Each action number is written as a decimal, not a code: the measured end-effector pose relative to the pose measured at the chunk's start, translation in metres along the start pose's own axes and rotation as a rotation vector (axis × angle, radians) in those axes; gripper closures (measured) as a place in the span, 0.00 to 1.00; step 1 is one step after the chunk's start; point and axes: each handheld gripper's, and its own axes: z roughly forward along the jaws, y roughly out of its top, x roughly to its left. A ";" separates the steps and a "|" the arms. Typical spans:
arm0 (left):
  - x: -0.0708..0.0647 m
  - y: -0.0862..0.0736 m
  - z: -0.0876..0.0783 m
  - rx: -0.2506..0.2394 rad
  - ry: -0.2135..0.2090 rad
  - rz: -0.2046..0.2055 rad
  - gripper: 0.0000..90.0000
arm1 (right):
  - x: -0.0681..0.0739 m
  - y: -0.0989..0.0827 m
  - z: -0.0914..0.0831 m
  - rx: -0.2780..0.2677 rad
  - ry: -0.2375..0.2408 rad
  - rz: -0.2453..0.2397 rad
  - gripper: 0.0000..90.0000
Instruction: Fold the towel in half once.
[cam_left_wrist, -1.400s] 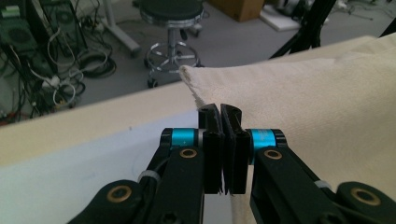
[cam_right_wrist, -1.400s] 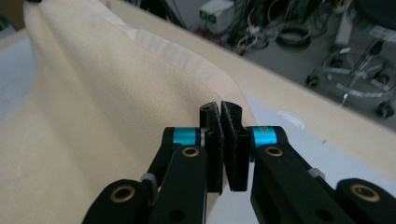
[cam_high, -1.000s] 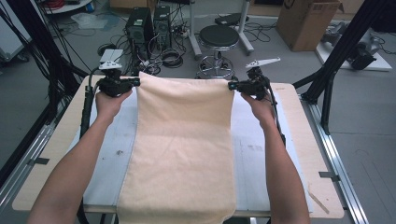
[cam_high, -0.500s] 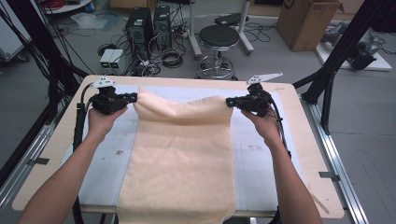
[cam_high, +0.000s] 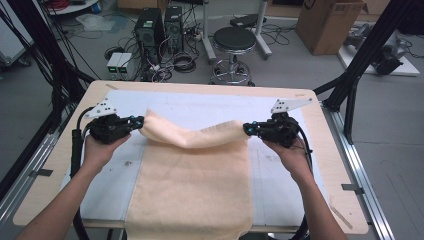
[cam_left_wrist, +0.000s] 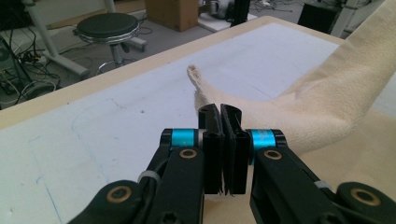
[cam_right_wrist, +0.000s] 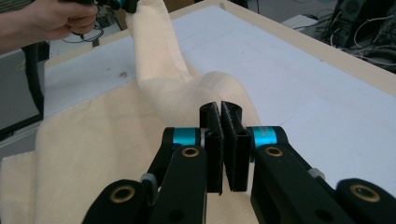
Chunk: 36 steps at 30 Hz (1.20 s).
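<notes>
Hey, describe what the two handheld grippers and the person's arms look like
Both the left gripper and the right gripper are black, each with two flat black jaws, bright blue bands behind them and brass-coloured pivot rings. A grey three-cornered plate with small holes sits on top of each, and a black cable trails back from each. The forearms are bare, with no sleeves in view.

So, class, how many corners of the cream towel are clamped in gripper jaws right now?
2. The cream terry towel has its far-left corner clamped in the left gripper and its far-right corner in the right gripper. Its near corners hang over the table's front edge, hidden.
</notes>
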 end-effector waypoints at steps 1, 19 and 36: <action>-0.003 -0.002 -0.003 0.003 -0.006 0.005 0.97 | 0.004 -0.002 -0.002 -0.005 0.004 0.000 0.98; -0.055 -0.034 -0.073 -0.077 -0.085 0.050 0.97 | 0.083 -0.028 -0.043 -0.045 0.056 -0.106 0.98; -0.101 -0.115 -0.124 -0.053 -0.186 0.045 0.85 | 0.142 -0.103 -0.043 0.058 0.189 -0.149 0.80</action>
